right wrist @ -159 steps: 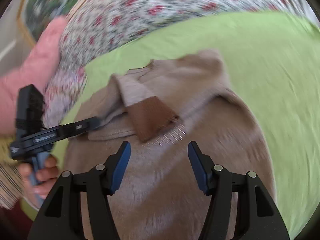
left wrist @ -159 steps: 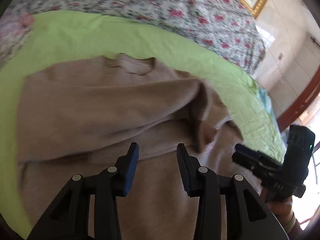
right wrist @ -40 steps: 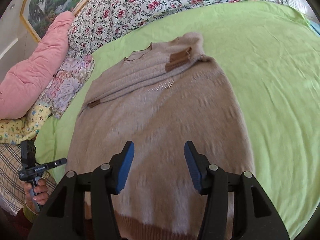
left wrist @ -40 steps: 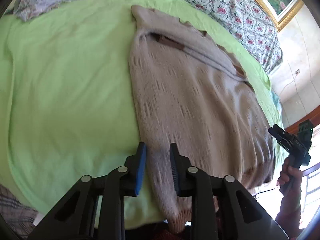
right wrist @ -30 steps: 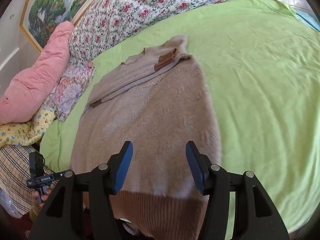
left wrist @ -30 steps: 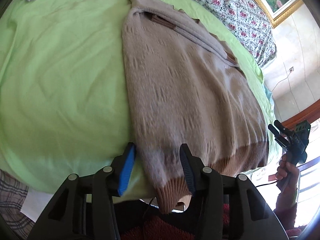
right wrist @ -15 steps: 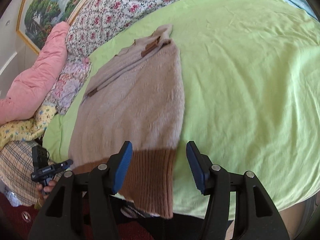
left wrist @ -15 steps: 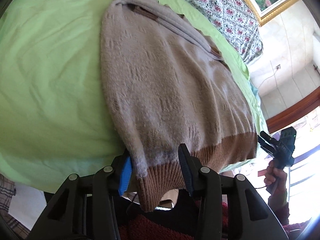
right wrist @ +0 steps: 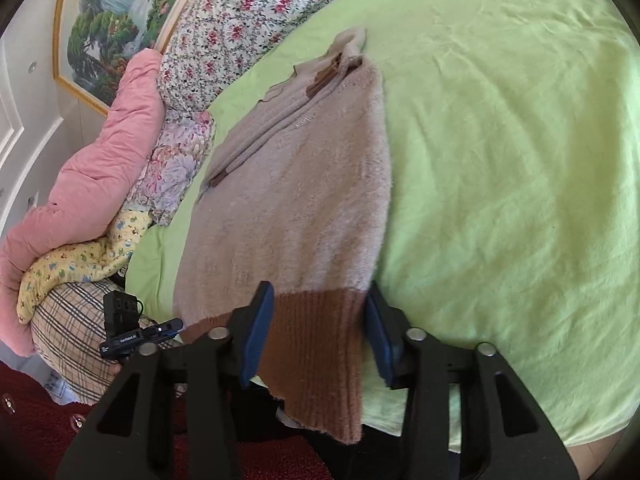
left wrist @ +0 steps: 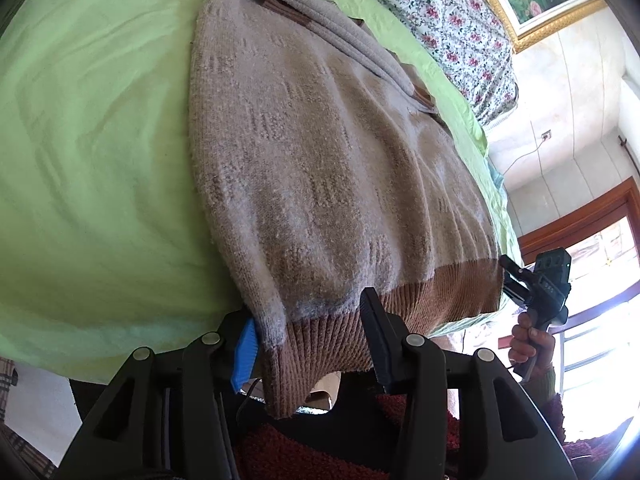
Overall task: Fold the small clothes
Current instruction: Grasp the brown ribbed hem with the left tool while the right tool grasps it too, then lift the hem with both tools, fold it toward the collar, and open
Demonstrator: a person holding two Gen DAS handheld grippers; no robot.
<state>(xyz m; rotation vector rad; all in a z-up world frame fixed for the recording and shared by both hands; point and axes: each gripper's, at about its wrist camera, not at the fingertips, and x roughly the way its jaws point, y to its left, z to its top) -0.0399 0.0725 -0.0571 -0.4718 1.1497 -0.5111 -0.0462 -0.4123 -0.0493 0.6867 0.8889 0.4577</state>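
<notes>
A beige knit sweater (left wrist: 320, 168) with a brown ribbed hem (left wrist: 320, 344) lies lengthwise on a green bed sheet (left wrist: 92, 152), sleeves folded across near the collar. Its hem hangs over the near bed edge. My left gripper (left wrist: 308, 340) is open, with the hem's left corner between its jaws. In the right wrist view the sweater (right wrist: 304, 200) runs away from me, and my right gripper (right wrist: 320, 328) is open around the hem's right corner (right wrist: 320, 356). Each gripper shows small in the other's view: the right gripper (left wrist: 532, 280), the left gripper (right wrist: 136, 332).
Floral bedding (right wrist: 248, 12), a pink quilt (right wrist: 84, 176), a yellow printed cloth (right wrist: 80, 260) and a plaid blanket (right wrist: 76, 328) lie at the left of the bed. A framed picture (right wrist: 104, 20) hangs behind. A wooden door frame (left wrist: 580, 216) and dark red carpet (right wrist: 36, 420) are nearby.
Both grippers have pulled back along the sweater from the folded sleeves to the hem at the bed edge. The left gripper opened and now straddles the hem; the right one straddles the other corner.
</notes>
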